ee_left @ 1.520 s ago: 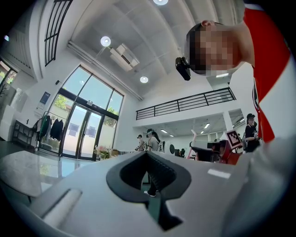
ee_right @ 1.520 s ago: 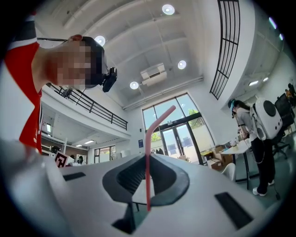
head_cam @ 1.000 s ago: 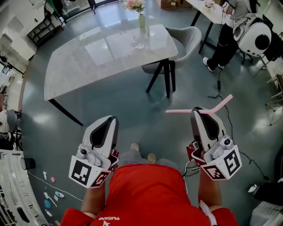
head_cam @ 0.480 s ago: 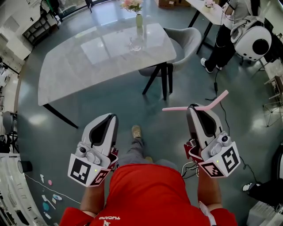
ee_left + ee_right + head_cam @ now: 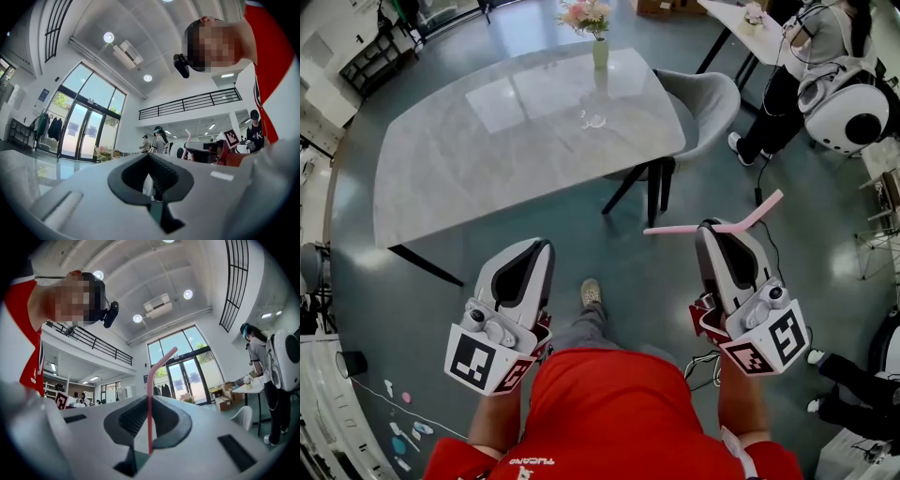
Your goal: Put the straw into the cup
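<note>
Upright, vase (image 5: 600, 52) with flowers (image 5: 587, 13) — cup (image 5: 593, 119) nearby

Left hand-held gripper (image 5: 546, 245) closed, right hand-held gripper (image 5: 710, 226) clamped.

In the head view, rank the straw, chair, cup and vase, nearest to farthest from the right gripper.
1. Straw, held in the right gripper.
2. Chair, just ahead, beside the table.
3. Cup, mid-table.
4. Vase, at the table's far edge.
</note>
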Motion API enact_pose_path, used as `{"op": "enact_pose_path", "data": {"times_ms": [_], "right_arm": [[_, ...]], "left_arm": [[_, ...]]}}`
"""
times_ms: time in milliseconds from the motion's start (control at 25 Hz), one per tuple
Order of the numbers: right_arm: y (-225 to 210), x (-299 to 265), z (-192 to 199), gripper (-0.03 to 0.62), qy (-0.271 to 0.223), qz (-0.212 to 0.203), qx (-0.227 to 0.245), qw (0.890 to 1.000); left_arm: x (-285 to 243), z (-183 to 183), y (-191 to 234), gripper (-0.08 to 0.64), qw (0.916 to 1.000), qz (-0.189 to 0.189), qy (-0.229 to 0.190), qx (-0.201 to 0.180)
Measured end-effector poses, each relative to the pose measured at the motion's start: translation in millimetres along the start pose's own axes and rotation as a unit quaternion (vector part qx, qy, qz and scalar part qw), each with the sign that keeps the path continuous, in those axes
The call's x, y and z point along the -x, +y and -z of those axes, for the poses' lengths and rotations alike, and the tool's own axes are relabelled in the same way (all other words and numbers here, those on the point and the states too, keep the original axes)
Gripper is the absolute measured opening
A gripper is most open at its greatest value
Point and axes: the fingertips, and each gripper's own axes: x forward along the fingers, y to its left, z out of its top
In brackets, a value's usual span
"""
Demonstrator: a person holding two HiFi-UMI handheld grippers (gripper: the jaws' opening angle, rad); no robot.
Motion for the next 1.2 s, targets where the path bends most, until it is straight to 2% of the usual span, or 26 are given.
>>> {"op": "enact_pose_path", "data": {"times_ms": [640,880,1200], "right_arm": [[-49.1,-153.7,25.8,0.020,0.024,0.017,0.008,1.000],[-75.6,-190.7,36.6,0.020,0.034,0.022,0.014,0.999],[-110.2,-228.7,53.6,0.020,0.044,0.021,0.015,0.999]], "left_arm": [[-70.4,7.5,138.0,0.005,0.9999,0.012,0.005,0.001],[-90.9,13.0,163.9,0.005,0.9999,0.011,0.011,0.004],[-105.3,20.9,186.7,0.006,0.9997,-0.018,0.014,0.007]]}}
